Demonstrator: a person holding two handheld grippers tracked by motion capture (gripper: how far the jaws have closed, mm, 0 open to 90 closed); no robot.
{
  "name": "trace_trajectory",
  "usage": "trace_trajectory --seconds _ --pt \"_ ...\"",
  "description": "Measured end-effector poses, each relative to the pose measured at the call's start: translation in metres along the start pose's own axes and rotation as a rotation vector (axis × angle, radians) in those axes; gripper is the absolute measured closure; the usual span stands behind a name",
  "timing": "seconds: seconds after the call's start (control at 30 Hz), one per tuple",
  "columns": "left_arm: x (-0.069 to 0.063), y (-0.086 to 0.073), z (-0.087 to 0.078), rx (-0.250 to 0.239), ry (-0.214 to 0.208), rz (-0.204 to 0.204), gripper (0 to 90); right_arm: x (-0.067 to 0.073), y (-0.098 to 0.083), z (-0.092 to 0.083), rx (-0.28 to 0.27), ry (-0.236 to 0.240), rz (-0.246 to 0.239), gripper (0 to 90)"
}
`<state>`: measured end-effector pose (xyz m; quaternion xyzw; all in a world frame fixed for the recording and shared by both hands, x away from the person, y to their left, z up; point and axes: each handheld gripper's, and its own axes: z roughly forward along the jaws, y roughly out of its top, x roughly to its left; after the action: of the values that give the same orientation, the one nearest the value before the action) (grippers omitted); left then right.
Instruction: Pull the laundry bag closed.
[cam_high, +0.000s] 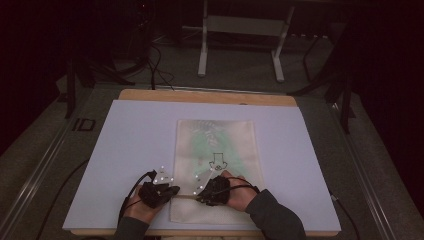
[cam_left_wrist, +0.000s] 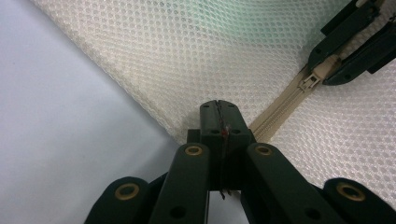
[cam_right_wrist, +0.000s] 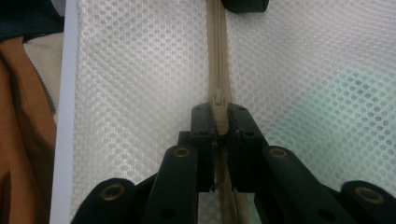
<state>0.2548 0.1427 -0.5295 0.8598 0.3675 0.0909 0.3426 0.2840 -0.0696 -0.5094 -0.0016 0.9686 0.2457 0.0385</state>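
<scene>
Currently: mesh bag (cam_high: 215, 165) flat on board (cam_high: 125, 150). Left gripper (cam_left_wrist: 218, 106) pinched on bag edge at zipper (cam_left_wrist: 280, 109) end; right gripper (cam_right_wrist: 219, 116) clamped on slider (cam_right_wrist: 218, 100). Zipping judged barely begun; most remains.

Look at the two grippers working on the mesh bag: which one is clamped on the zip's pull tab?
The right gripper: its jaws pinch the beige zip pull. The left gripper grips the mesh bag at its edge, by the zip's end.
</scene>
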Motion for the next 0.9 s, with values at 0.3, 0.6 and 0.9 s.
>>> trace_trajectory --seconds 0.3,0.6,0.9 --pt "0.0000 0.0000 0.0001 -0.001 -0.001 0.000 89.4 0.0002 -0.0034 -0.0030 0.011 -0.002 -0.003 82.4" --pt "-0.0002 0.0003 0.0000 0.003 0.002 0.003 89.4 -0.0004 -0.0066 -0.0056 0.016 0.002 0.002 82.4" --pt "-0.0002 0.0003 0.0000 0.003 0.002 0.002 89.4 -0.0009 -0.0070 -0.0065 0.020 0.007 -0.001 82.4"
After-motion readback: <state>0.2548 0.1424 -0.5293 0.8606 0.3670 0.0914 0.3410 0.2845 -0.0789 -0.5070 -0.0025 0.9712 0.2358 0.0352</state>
